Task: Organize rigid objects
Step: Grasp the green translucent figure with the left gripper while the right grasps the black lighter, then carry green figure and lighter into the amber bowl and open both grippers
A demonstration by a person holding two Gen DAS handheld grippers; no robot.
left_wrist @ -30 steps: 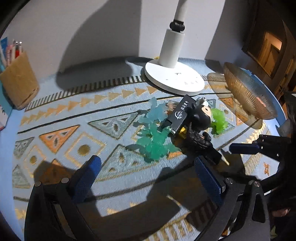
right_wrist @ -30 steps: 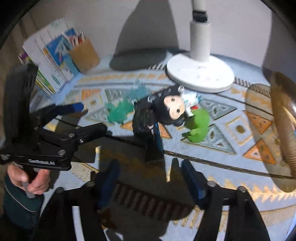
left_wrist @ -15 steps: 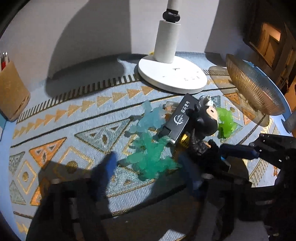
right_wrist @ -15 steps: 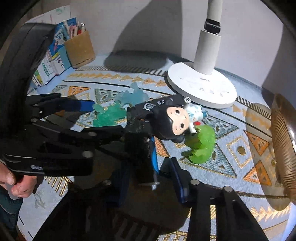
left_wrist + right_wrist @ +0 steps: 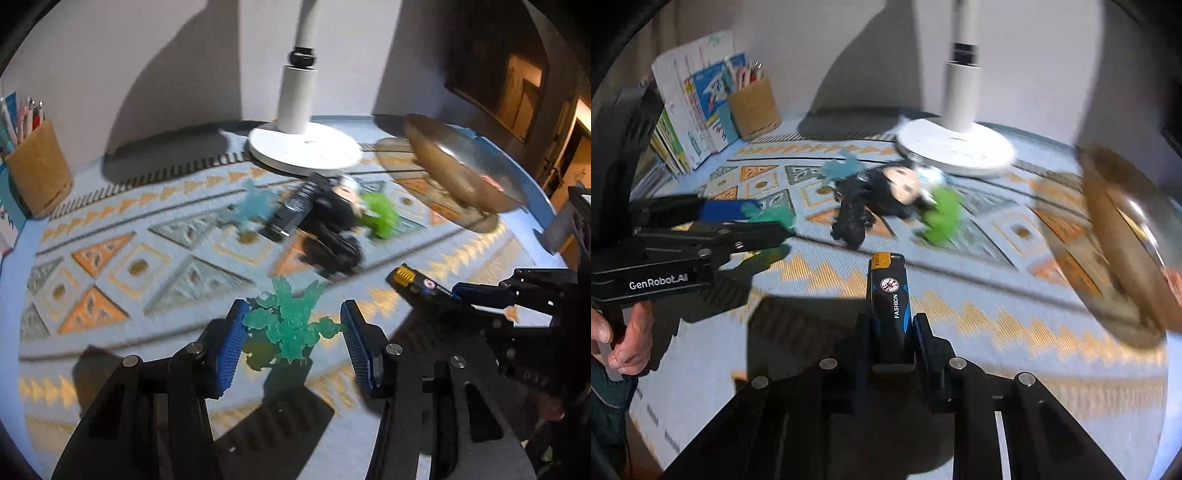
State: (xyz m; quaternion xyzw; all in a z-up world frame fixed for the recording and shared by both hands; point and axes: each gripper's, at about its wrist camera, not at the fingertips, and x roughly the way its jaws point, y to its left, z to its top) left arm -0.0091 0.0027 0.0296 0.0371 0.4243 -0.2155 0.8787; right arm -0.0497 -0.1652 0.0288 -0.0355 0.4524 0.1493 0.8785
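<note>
Lighter (image 5: 889, 300) clamped upright between the pads of the right hand-held gripper (image 5: 892, 334), long axis running forward along the fingers, lifted off the surface (image 5: 960, 295). Left hand-held gripper (image 5: 291, 336) closing on a teal figure (image 5: 291, 321), pads touching both its sides, also raised. Bowl (image 5: 1126, 236) stands at the right edge of the surface, ahead and right of the lighter; the right hand is judged nearer to it. Doll (image 5: 897, 184) and other toys remain mid-surface.
</note>
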